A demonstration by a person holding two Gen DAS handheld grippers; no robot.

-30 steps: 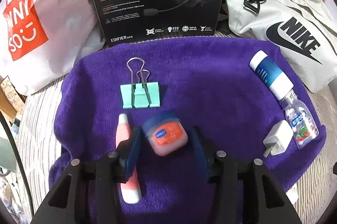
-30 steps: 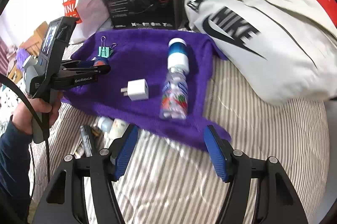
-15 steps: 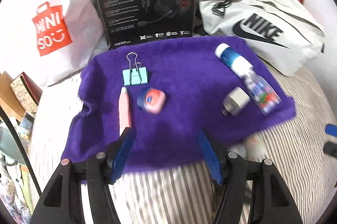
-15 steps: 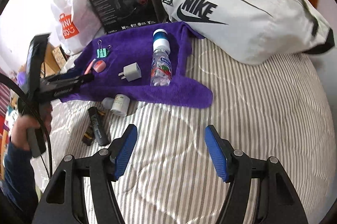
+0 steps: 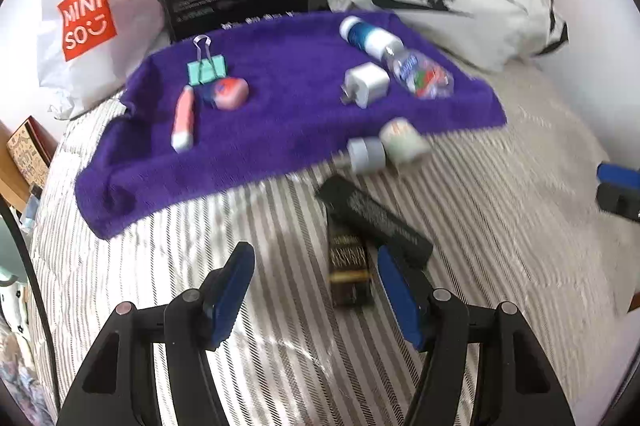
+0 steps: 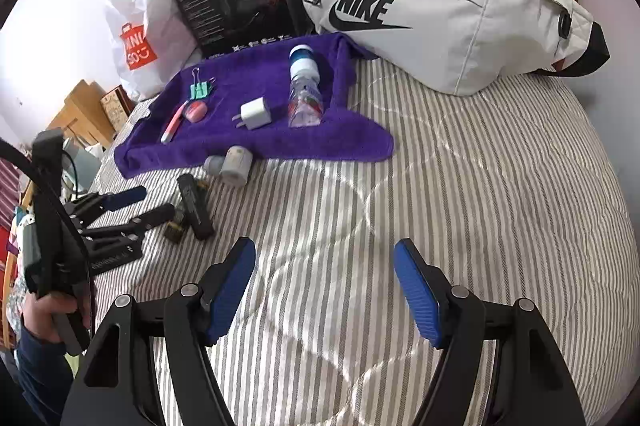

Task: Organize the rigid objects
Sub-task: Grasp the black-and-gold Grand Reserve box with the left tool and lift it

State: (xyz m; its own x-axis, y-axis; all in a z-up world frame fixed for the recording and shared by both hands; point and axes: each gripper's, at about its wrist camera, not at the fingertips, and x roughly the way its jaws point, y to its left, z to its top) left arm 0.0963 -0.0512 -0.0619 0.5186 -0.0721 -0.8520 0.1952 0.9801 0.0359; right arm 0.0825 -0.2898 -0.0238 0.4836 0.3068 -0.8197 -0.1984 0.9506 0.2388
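Six small objects lie on a plush purple towel point(image 5: 280, 129) spread on the striped bed point(image 6: 460, 205); two stubby cylinders and two black rectangular boxes point(image 5: 372, 222) rest off its near edge. Left hand-held gripper point(image 5: 316, 290) hangs spread just before the boxes, pinching nothing; right hand-held gripper point(image 6: 324, 290), jaws just opening, stands empty.

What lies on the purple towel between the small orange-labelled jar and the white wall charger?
Nothing: only bare purple towel separates the small orange-labelled jar from the white wall charger. Both wrist views show this, the right more sharply.
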